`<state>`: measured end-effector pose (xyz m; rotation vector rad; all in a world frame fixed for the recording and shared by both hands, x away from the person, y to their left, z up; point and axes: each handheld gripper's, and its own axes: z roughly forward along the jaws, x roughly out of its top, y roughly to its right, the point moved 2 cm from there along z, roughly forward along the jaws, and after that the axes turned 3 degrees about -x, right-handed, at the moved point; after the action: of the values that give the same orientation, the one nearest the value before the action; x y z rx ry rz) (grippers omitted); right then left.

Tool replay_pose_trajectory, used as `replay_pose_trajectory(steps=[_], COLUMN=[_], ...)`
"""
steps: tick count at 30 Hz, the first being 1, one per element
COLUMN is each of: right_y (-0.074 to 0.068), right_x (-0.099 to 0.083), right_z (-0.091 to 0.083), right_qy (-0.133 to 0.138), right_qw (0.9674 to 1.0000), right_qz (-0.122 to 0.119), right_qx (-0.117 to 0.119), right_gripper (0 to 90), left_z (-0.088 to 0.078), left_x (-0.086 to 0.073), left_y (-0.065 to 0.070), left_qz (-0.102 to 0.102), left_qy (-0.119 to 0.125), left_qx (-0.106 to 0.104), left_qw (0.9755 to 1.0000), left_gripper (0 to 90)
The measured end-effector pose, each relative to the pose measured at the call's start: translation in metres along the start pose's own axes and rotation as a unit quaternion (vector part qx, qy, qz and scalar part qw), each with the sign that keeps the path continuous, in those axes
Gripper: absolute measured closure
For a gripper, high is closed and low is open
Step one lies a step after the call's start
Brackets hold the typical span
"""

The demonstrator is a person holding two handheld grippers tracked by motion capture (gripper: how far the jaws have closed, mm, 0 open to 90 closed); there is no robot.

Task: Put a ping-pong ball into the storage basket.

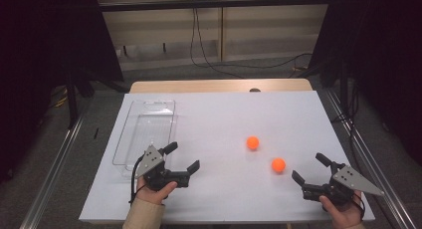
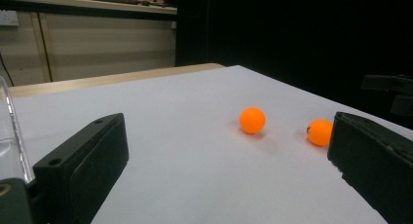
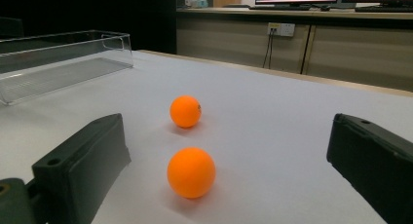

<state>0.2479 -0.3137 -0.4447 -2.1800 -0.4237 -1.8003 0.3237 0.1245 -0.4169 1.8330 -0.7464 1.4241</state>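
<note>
Far left: clear tray lying lengthwise, long axis running away from the near edge, empty by the look of it. Just beside its near end, left gripper, jaws spread wide, nothing between them, tips aimed rightward across the white table. Centre-right: far ball sitting free on the sheet, well apart from the left gripper. A little nearer and further right, near ball, also loose, close to its twin but not touching. Far right: right gripper, wide open too, holding nothing, tips pointed left and slightly away. Near ball just ahead of those jaws, lined up between them in the right gripper view, far ball behind it. Right hand clearly the nearer one; likely a short push forward, then a close.
</note>
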Motion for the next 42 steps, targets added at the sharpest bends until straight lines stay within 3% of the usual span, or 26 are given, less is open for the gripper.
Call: replay_pose_trajectory(steps=[12,42], right_y=[0.000,0.001], right_x=[0.000,0.000], right_z=[0.002,0.008], right_qy=[0.002,0.004], right_qw=[1.0000,1.0000], right_qz=[0.004,0.004], right_qx=[0.002,0.007], right_gripper=[0.8,0.8], left_z=[0.006,0.033], left_x=[0.005,0.000], left_y=[0.006,0.020], left_qz=[0.006,0.017], left_qy=[0.003,-0.022], left_qx=[-0.008,-0.029], left_qw=[1.0000,0.9992], left_gripper=[1.3,1.5])
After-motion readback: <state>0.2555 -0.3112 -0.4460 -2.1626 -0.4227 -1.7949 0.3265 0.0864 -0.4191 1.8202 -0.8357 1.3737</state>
